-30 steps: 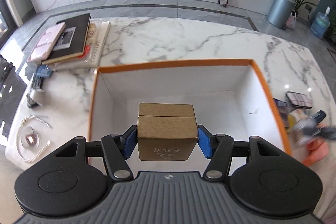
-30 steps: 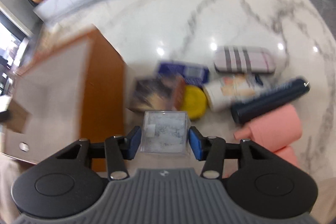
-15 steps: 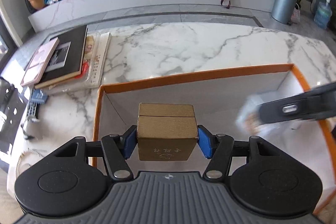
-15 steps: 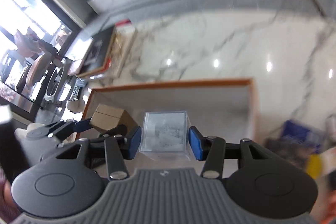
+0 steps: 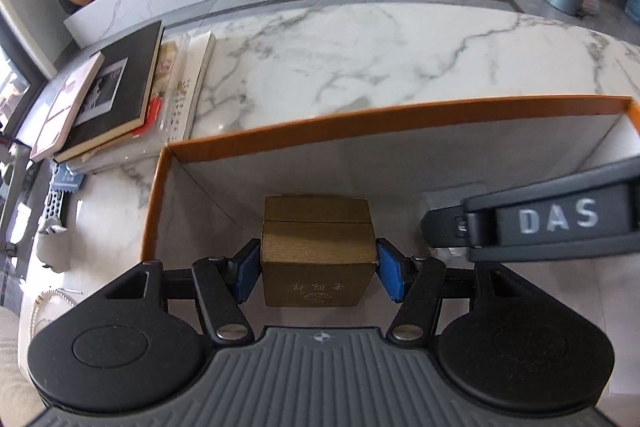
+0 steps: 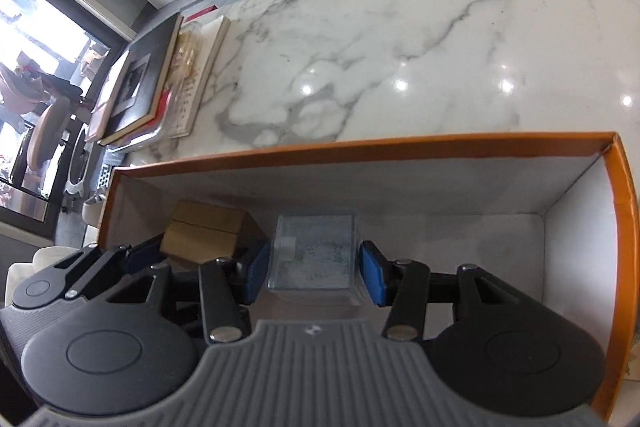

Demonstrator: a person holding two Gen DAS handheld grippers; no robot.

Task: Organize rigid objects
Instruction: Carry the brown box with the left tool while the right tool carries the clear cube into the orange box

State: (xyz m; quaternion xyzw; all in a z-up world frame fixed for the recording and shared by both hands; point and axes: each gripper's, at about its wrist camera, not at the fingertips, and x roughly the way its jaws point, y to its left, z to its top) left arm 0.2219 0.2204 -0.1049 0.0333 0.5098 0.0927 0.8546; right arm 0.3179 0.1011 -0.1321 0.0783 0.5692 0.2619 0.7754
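- Marble desk (image 5: 400, 59) carries an orange-rimmed box (image 6: 360, 147).
- Left hand-held gripper (image 5: 318, 269) clamps the brown carton (image 5: 318, 251) inside the box; lower it flat near the left wall.
- Right hand-held gripper (image 6: 312, 271) grasps the clear case (image 6: 312, 251); set it beside the carton without nudging.

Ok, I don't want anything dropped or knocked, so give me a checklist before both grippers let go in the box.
1. Left gripper shut on the brown box: ok.
2. Right gripper shut on the clear case: ok.
3. Both items inside the orange box walls: ok.
4. Brown box resting on the floor of the orange box: cannot tell.
5. Clear case resting on the floor: cannot tell.
6. Gap between the two items, brown box left of the clear case: ok, though narrow.
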